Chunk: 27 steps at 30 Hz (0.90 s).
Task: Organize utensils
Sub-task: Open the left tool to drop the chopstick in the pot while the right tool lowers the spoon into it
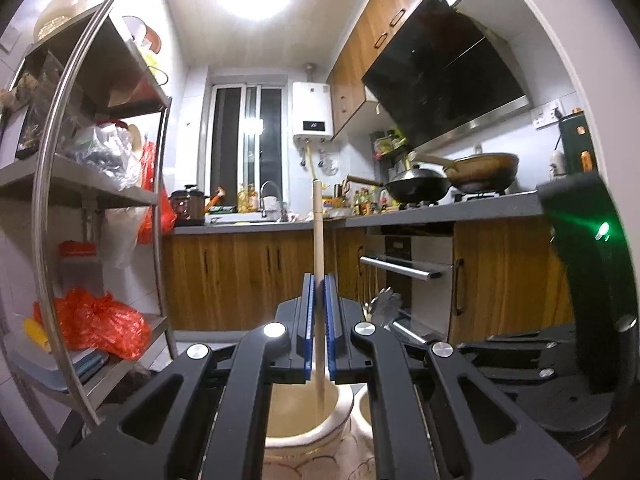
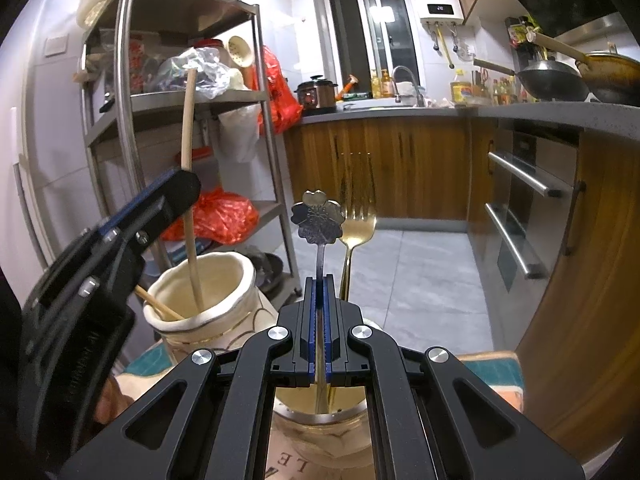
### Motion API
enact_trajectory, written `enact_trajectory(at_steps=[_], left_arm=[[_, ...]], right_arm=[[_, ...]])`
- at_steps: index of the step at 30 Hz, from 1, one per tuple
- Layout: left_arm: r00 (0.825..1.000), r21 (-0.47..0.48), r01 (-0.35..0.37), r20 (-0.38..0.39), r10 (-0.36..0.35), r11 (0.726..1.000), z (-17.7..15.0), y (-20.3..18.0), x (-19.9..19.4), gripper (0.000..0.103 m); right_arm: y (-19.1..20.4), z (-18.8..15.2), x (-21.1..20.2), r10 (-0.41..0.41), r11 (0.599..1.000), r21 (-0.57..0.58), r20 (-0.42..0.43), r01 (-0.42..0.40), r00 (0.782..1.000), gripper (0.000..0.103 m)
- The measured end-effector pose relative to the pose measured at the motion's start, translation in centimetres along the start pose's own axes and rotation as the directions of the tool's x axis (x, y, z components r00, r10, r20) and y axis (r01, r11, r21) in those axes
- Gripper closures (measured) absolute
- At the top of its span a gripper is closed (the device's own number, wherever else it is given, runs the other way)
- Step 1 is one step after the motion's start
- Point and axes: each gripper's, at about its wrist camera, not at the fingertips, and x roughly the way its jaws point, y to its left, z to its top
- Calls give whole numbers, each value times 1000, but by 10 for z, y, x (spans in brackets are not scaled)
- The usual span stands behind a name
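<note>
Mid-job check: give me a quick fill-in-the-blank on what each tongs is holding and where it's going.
The left tongs grip a ____ stick standing in the cream jar.
The right tongs grip a utensil with a ____-shaped end.
Beside that utensil stands a gold ____.
Both tongs are ____.

Missing: wooden; flower; fork; shut

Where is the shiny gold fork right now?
In the right wrist view, the gold fork stands tines-up in the jar under the right gripper, just right of the flower-topped spoon that gripper pinches.
</note>
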Motion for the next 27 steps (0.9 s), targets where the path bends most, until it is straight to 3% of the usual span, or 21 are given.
enact_trajectory(at_steps=[14, 27], left_arm=[[992, 5, -51, -117, 51, 999, -15, -4, 2, 98], [979, -3, -36, -199, 34, 999, -21, 2, 20, 97]], right_arm=[[-5, -3, 6, -7, 1000, 8, -53, 7, 999, 99], [-23, -4, 23, 34, 995, 95, -56, -29, 998, 99]])
